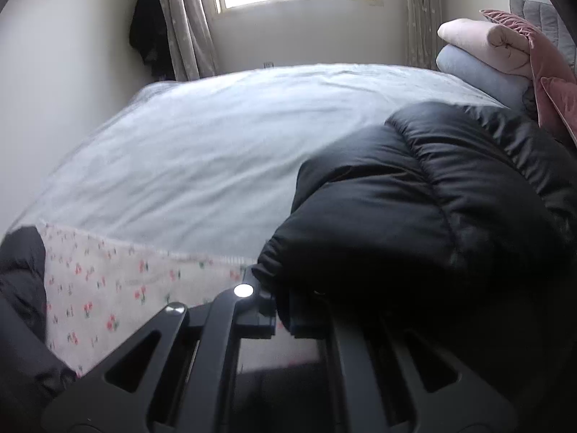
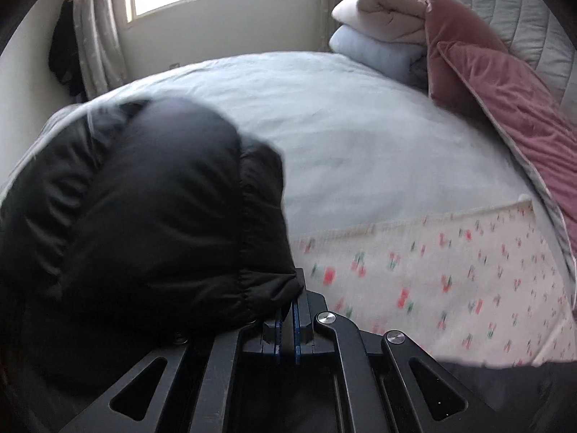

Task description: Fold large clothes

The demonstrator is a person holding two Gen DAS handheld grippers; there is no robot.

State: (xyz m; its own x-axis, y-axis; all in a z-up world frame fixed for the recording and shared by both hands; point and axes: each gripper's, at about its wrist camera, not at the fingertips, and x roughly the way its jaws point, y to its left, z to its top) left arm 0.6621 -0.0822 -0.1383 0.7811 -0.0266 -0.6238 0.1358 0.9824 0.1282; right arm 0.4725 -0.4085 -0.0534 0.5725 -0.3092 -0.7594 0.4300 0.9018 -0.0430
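The black puffer jacket (image 1: 432, 195) is bunched and lifted above the bed (image 1: 202, 151), over a floral sheet (image 1: 119, 288) at the near edge. The left hand-held gripper (image 1: 277, 310) is clenched on a fold of the jacket; its right finger is buried in the fabric. The right hand-held gripper (image 2: 288, 310) pinches the jacket's (image 2: 151, 198) gathered hem between its blue-edged pads (image 2: 296, 319). Folded blankets (image 2: 375, 29) and pink cushions (image 2: 505, 101) sit by the headboard, well apart from the jacket
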